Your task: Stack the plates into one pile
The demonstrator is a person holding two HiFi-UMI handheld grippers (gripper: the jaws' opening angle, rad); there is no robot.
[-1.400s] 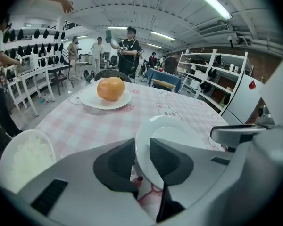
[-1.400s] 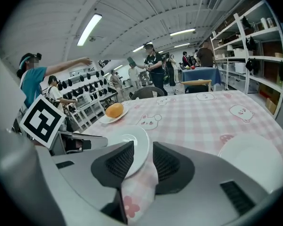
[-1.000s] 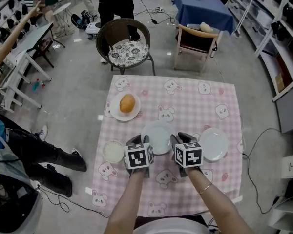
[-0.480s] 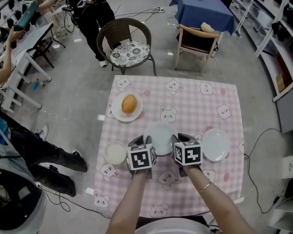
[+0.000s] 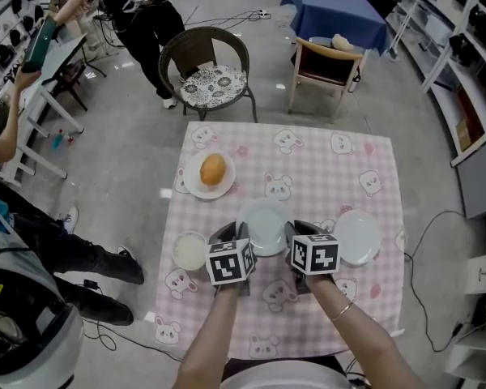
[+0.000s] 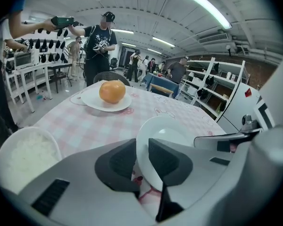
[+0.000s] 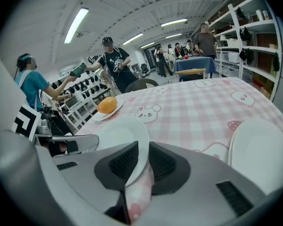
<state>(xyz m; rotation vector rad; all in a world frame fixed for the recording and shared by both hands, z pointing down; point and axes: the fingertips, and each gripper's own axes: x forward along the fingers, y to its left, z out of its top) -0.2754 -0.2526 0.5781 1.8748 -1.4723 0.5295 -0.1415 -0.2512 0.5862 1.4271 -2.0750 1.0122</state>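
As both pairs of jaws have just been closing, each now clamps the middle plate [image 5: 264, 220]: left gripper [image 5: 235, 235] on its left rim, right gripper [image 5: 295, 233] on its right rim. Second plate [image 5: 358, 237], empty, near its right. Rice bowl [image 5: 189, 251] to its left. Third plate [image 5: 196, 186], bearing an orange [image 5: 213, 168], beyond it, leftward. All on checked cloth [image 5: 316, 164].

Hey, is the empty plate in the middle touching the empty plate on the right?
Apart. The head view shows pink checked tablecloth between the middle plate and the right plate; the right gripper view shows that gap too.
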